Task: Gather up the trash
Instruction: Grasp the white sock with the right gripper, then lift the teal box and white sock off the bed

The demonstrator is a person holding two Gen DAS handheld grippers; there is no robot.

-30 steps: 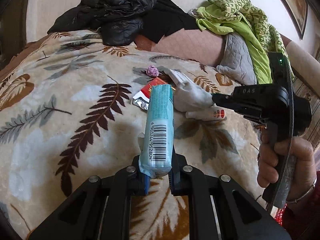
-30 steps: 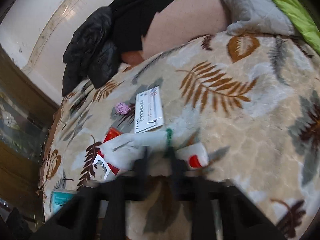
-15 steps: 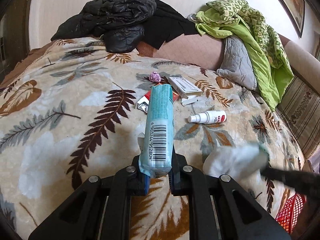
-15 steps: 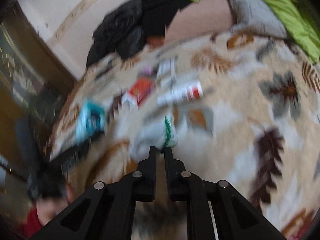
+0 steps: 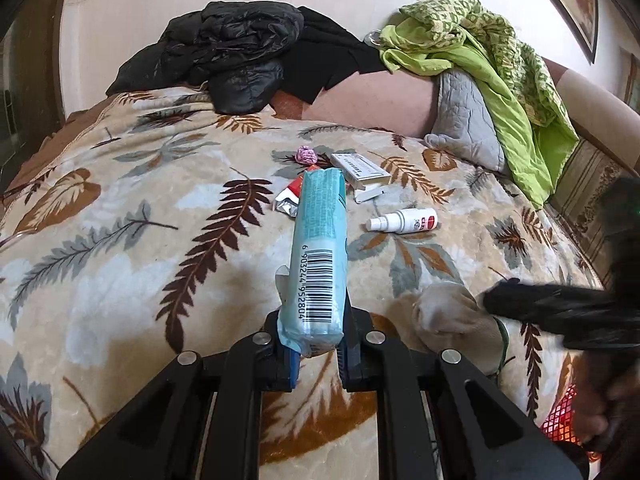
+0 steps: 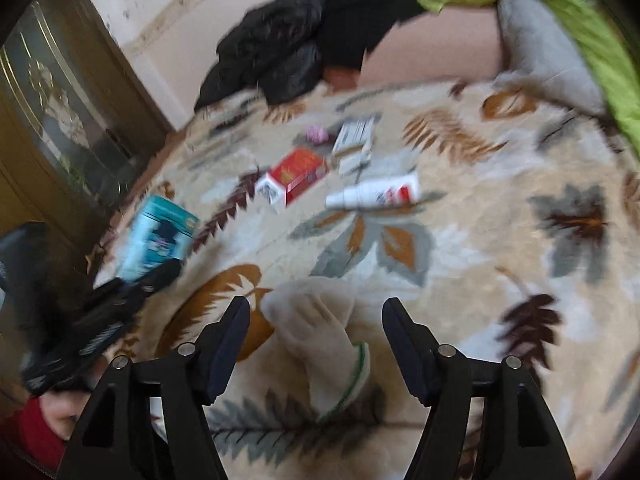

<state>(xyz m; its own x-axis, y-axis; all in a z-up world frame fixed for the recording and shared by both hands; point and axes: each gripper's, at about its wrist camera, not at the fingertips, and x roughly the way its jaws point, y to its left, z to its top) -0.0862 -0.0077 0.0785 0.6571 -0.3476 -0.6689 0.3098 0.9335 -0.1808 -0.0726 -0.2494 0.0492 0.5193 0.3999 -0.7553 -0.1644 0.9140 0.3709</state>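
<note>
My left gripper (image 5: 316, 354) is shut on a light blue tissue pack (image 5: 318, 256) with a barcode, held above the leaf-patterned blanket (image 5: 120, 240); the pack also shows in the right wrist view (image 6: 156, 236). My right gripper (image 6: 316, 320) is open, and a white glove with a green cuff (image 6: 320, 344) lies loose between its fingers; in the left wrist view the glove (image 5: 452, 316) sits near the bed's front edge. Farther back lie a white spray bottle (image 5: 404, 221), a red and white box (image 6: 294, 178), a white box (image 5: 360, 170) and a pink wad (image 5: 306, 156).
Black jackets (image 5: 224, 56) and green cloth (image 5: 480, 52) over a grey pillow (image 5: 468, 120) are piled at the back of the bed. A red mesh basket (image 5: 560, 424) shows at the lower right. A dark wooden door (image 6: 60, 112) stands to the left.
My right gripper carried the white glove from the pile toward the bed's front edge, then opened and let it go. My left gripper stayed shut on the tissue pack.
</note>
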